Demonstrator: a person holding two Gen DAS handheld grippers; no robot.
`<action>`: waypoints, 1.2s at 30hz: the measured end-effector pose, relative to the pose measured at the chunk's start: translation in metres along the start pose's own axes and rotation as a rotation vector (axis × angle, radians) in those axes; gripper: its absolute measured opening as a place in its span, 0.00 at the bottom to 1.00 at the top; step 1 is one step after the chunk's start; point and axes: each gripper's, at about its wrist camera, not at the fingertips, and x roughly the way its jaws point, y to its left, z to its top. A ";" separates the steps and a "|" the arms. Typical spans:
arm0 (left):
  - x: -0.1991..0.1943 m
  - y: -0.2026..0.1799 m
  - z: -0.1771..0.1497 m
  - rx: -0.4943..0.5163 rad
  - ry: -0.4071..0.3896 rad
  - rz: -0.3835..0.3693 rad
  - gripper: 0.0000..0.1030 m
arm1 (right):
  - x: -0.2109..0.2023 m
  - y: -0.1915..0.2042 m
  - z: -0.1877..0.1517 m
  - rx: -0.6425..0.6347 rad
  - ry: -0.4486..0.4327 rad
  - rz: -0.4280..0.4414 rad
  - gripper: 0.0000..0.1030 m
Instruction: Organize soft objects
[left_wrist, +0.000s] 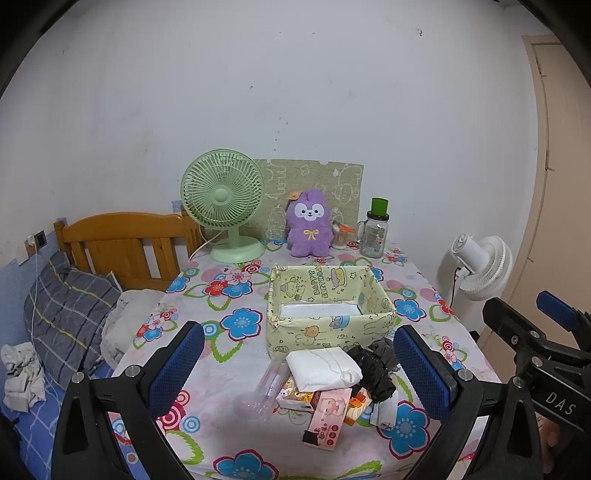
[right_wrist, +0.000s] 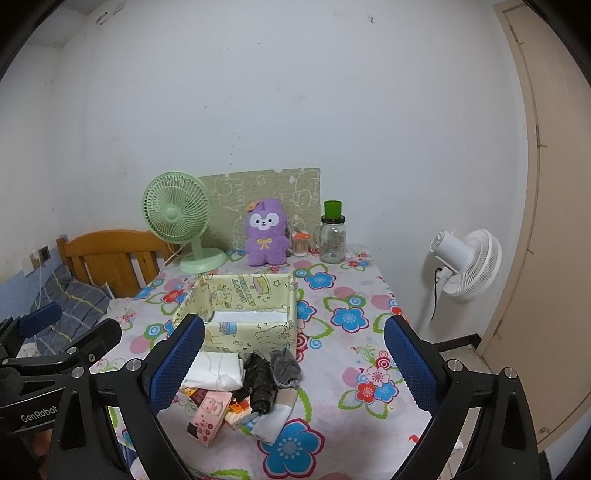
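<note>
A yellow cartoon-print box (left_wrist: 328, 325) (right_wrist: 236, 332) stands open on the flowered table, with only a white liner inside. In front of it lies a pile: a folded white cloth (left_wrist: 321, 369) (right_wrist: 216, 371), a black bundle (left_wrist: 373, 369) (right_wrist: 262, 384), a grey sock (right_wrist: 286, 367) and small pink and orange packets (left_wrist: 328, 415) (right_wrist: 210, 411). My left gripper (left_wrist: 299, 373) hovers open above the pile, nothing between its blue pads. My right gripper (right_wrist: 295, 362) is open too, held over the pile. A purple plush toy (left_wrist: 309, 223) (right_wrist: 265, 232) sits at the back.
A green desk fan (left_wrist: 223, 203) (right_wrist: 177, 221), a glass jar with a green lid (left_wrist: 375, 230) (right_wrist: 332, 236) and a small cup stand along the back wall. A white floor fan (left_wrist: 480, 266) (right_wrist: 465, 264) is right of the table. A bed with pillows (left_wrist: 70, 310) lies left.
</note>
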 end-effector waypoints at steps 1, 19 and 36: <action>0.001 0.000 0.000 0.000 0.002 -0.001 1.00 | 0.000 0.000 0.000 0.000 0.001 -0.001 0.97; 0.008 -0.006 -0.002 0.014 -0.003 -0.007 1.00 | 0.005 -0.002 0.003 0.007 0.006 -0.008 0.97; 0.010 -0.007 -0.003 0.016 0.002 0.002 1.00 | 0.006 -0.002 0.003 0.008 0.006 -0.008 0.97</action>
